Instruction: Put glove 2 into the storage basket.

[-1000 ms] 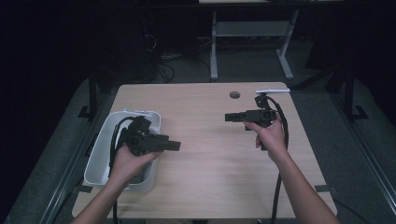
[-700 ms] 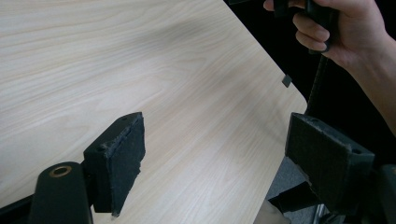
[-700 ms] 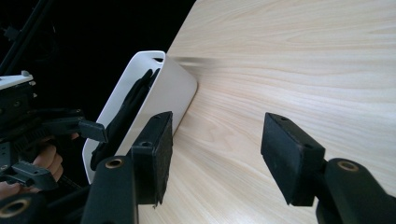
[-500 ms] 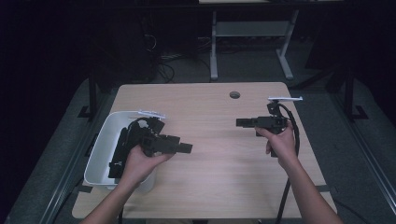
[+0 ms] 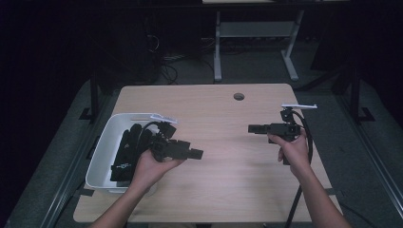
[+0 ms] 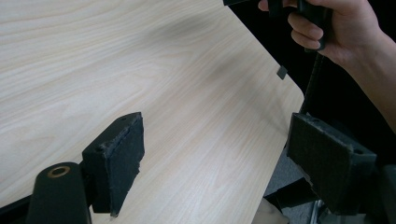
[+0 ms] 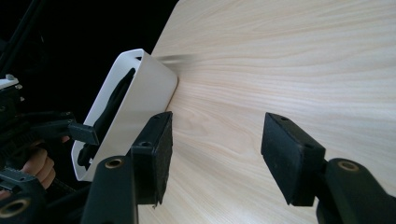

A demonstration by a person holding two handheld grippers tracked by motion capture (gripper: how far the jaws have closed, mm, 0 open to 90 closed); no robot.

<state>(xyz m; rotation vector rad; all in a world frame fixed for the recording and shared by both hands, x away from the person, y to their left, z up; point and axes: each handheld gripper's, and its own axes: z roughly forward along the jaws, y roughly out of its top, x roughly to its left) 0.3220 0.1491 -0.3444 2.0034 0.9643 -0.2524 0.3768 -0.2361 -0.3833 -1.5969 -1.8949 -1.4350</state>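
Note:
My left gripper (image 5: 198,154) is held over the left half of the wooden table (image 5: 223,185), just right of a white bin (image 5: 105,151), pointing right. In the left gripper view its jaws (image 6: 219,163) stand wide open over bare wood with nothing between the pads (image 6: 119,161). Over the table's right side my right gripper (image 5: 251,128) points left. Its jaws (image 7: 217,156) are open too, empty, facing the white bin (image 7: 140,100). Several black items (image 5: 127,153) lie inside the bin.
A round hole (image 5: 239,96) is in the tabletop near the far edge. The right hand with its cable (image 6: 322,32) shows beyond the table's corner in the left gripper view. A dark floor and a desk frame (image 5: 256,33) lie beyond the table.
Both hands have shifted to the right and slightly toward the near edge. The left gripper has come away from over the bin. Neither pair of jaws has changed.

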